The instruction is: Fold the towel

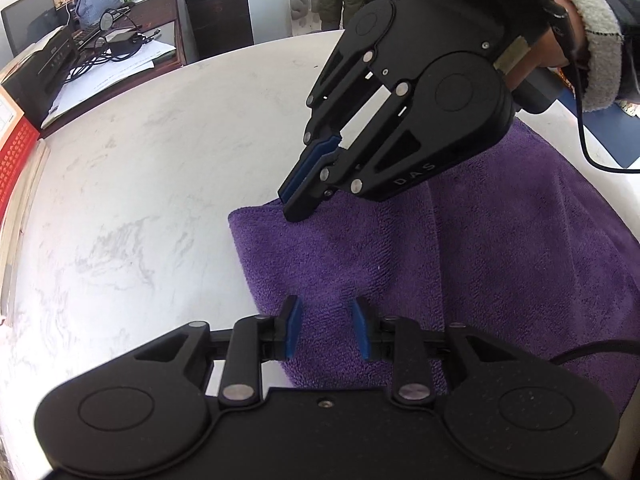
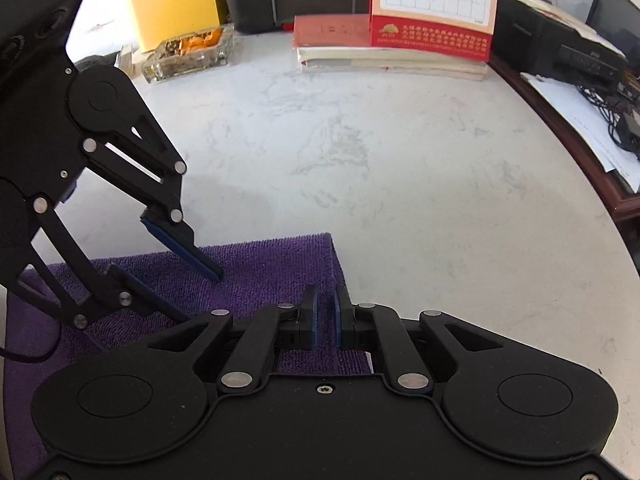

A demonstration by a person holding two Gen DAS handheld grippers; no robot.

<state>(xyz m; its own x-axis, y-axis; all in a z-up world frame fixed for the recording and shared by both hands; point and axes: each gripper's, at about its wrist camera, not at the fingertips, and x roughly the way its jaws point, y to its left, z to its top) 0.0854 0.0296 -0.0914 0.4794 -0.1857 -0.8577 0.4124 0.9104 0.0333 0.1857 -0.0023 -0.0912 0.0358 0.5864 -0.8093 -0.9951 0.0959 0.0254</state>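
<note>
Left wrist view: purple towel (image 1: pixel 460 264) folded at centre-right on marble table (image 1: pixel 140 200). Left gripper (image 1: pixel 326 330) jaws apart over its lower edge; right gripper (image 1: pixel 294 208), jaws slightly parted, tips on upper-left corner.

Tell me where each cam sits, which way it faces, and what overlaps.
Left wrist: on the left gripper, looking down its fingers over the purple towel on the marble table toward a cluttered desk; the right gripper and a fleece-cuffed sleeve show.
Right wrist: on the right gripper, facing a calendar, books and a glass dish; the left gripper shows at left.
Shared: towel, table, each other's gripper.
</note>
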